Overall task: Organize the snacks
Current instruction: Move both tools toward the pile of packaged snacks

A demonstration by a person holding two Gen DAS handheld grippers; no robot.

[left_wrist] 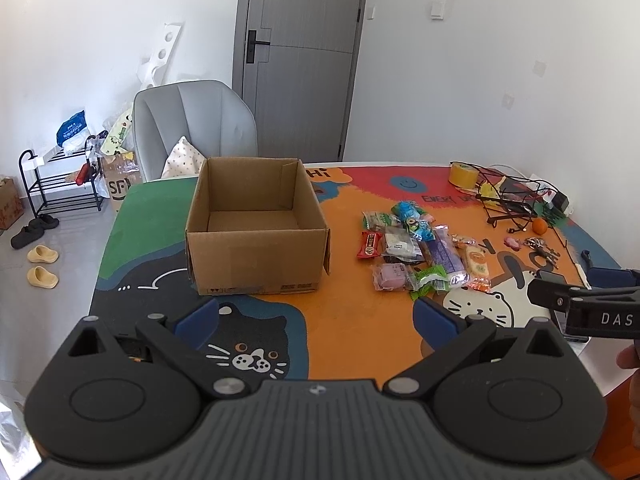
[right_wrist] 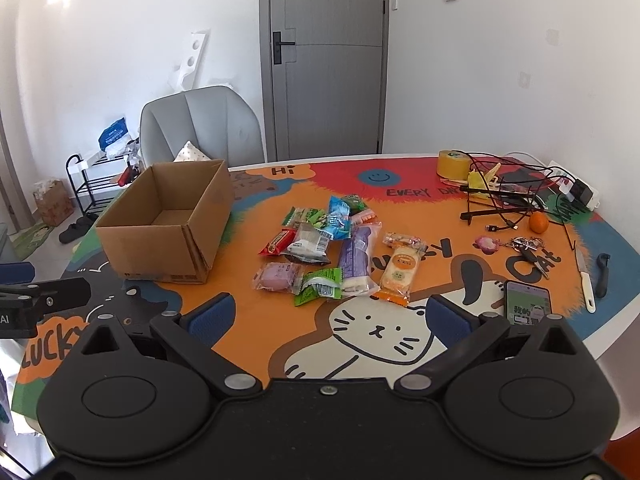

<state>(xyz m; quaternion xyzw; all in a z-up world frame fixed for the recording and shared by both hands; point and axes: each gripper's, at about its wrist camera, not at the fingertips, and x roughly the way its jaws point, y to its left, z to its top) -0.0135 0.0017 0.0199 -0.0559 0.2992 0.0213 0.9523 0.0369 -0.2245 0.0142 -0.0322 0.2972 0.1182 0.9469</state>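
The snacks (right_wrist: 332, 254) lie in a loose heap on the orange part of the surface (right_wrist: 420, 288), just to the right of the open cardboard box (right_wrist: 160, 236), which looks empty from what I can see of its floor. They are small sealed packets: I judge them light, soft and crinkly, with slick film that could slide out of a shallow pinch, and the cake-like ones, such as the pink packet (right_wrist: 276, 276) and the orange-edged packet (right_wrist: 400, 276), would probably crush under a hard squeeze. I would take each by a flat crimped end seam or across its narrow width, starting with the ones at the near edge of the heap, since several overlap and a deep reach may drag neighbours along. The long purple packet (right_wrist: 356, 260) I would grip near its middle so it does not droop. My right hand-held gripper (right_wrist: 328, 316) hovers near the heap with its jaws spread wide and nothing between them; my left hand-held gripper (left_wrist: 316, 314) sits in front of the box, likewise spread and empty.
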